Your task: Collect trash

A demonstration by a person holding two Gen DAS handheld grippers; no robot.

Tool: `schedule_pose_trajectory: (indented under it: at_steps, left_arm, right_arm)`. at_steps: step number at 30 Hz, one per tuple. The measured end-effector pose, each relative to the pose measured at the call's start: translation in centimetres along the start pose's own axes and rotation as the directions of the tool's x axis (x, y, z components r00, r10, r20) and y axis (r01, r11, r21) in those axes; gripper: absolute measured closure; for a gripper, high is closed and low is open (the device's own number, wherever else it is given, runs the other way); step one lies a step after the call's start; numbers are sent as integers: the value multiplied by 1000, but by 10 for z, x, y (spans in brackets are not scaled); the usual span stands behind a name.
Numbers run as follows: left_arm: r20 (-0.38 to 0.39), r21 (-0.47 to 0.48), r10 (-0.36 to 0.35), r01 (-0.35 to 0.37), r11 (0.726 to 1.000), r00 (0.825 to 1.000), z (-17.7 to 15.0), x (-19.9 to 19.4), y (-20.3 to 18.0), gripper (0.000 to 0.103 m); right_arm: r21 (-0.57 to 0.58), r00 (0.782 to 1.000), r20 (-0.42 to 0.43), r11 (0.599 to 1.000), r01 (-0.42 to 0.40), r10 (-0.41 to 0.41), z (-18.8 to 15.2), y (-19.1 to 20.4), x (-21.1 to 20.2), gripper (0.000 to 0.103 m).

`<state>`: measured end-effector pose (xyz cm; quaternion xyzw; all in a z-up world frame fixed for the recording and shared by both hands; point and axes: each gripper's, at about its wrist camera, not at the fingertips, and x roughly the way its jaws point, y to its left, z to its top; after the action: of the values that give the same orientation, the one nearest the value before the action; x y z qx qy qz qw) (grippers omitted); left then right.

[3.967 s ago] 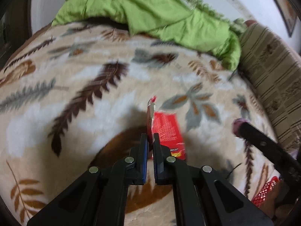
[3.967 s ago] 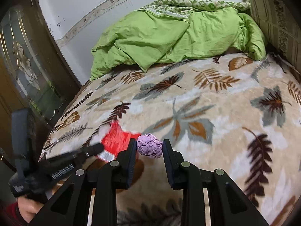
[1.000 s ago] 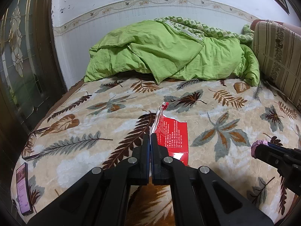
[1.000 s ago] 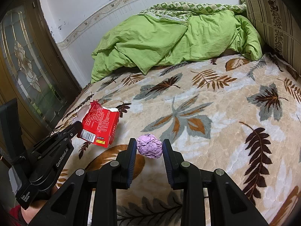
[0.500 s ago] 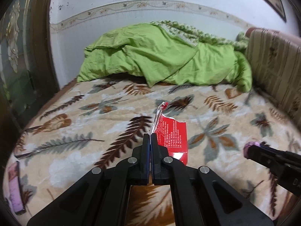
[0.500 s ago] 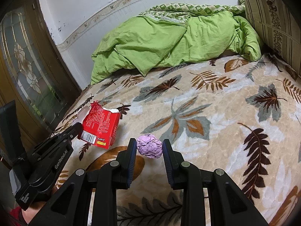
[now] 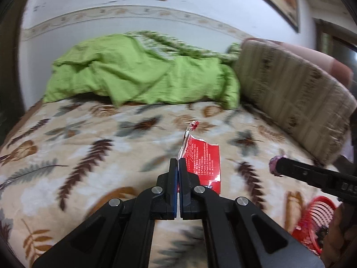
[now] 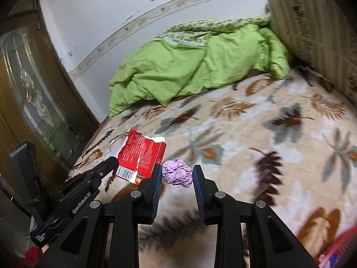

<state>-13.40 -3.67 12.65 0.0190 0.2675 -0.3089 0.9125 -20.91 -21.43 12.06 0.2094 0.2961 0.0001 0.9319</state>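
Two pieces of trash are now lifted clear of the leaf-print blanket: the left gripper stays clenched on the torn red wrapper, the right gripper grasps the crumpled purple paper ball. Both have risen, probably heading to the red basket low to the right gripper's side.

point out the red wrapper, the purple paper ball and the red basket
red wrapper (image 8: pixel 142 154): right wrist view, its printed face.
purple paper ball (image 8: pixel 177 176): right wrist view, crumpled middle.
red basket (image 7: pixel 316 218): left wrist view, slatted wall.
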Motion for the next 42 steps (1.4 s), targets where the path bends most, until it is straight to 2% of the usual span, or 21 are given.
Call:
schedule_pose_trajectory:
  at_steps: [4,7,10,14,16,20,21,23,24,25,26,27,28,29,33,35,39,42]
  left_arm:
    - [-18,64,-128,129,990,992,0,-10,-50,102]
    - [-51,100,-215,219,971,975,-1,-14,-85,102]
    - [-91,146,-294,305,941,951,-6,-18,-125,102]
    - [-165,180,-391,417,891,906,-16,-19,-174,102]
    - [-211,186,-434,471,862,876,-23,-18,-198,102]
    - [-319,196,-486,558,807,814,-43,-12,-235,102]
    - [-340,206,-486,568,797,805,-48,-10,-242,102]
    - [-390,213,-470,574,791,792,-58,-4,-254,100]
    - [-400,202,-473,579,790,785,-60,-3,-255,99]
    - [-403,189,-480,584,790,779,-61,-3,-255,94]
    - [-400,189,-478,581,792,782,-61,-6,-252,83]
    - [-391,193,-473,573,797,790,-60,-8,-250,76]
    - [-371,195,-469,561,804,802,-58,-11,-246,63]
    - [-353,193,-467,551,812,811,-54,-12,-242,58]
    - [-302,192,-444,510,838,844,-40,-21,-223,55]
    - [-277,197,-421,480,855,864,-36,-25,-212,46]
    - [-238,197,-369,417,887,898,-33,-32,-188,42]
    - [-217,193,-329,371,909,919,-34,-37,-169,32]
  right_arm:
    - [76,997,11,994,72,-73,-14,-38,-49,73]
    - [134,990,22,982,132,-136,-26,-64,-86,73]
    - [192,977,28,960,203,-212,-39,-90,-125,73]
    - [267,949,24,917,298,-315,-58,-124,-172,73]
    - [309,934,11,889,337,-358,-67,-140,-190,73]
    - [358,908,-28,844,399,-417,-83,-163,-208,71]
    - [369,903,-41,834,411,-427,-86,-168,-209,71]
    - [400,902,-76,816,417,-424,-94,-178,-210,58]
    - [408,894,-86,803,435,-441,-96,-181,-211,48]
    - [411,883,-91,791,454,-460,-98,-181,-213,44]
    - [408,881,-87,791,457,-464,-98,-180,-215,44]
    - [404,880,-83,792,459,-468,-97,-180,-217,44]
    - [397,873,-79,788,470,-481,-95,-177,-219,44]
    - [392,871,-74,788,474,-486,-94,-176,-221,44]
    - [380,869,-53,795,473,-492,-86,-165,-221,40]
    - [371,868,-46,799,474,-494,-83,-159,-218,37]
    - [322,841,-42,790,522,-539,-76,-140,-210,30]
    - [280,804,-51,765,580,-592,-74,-122,-200,26]
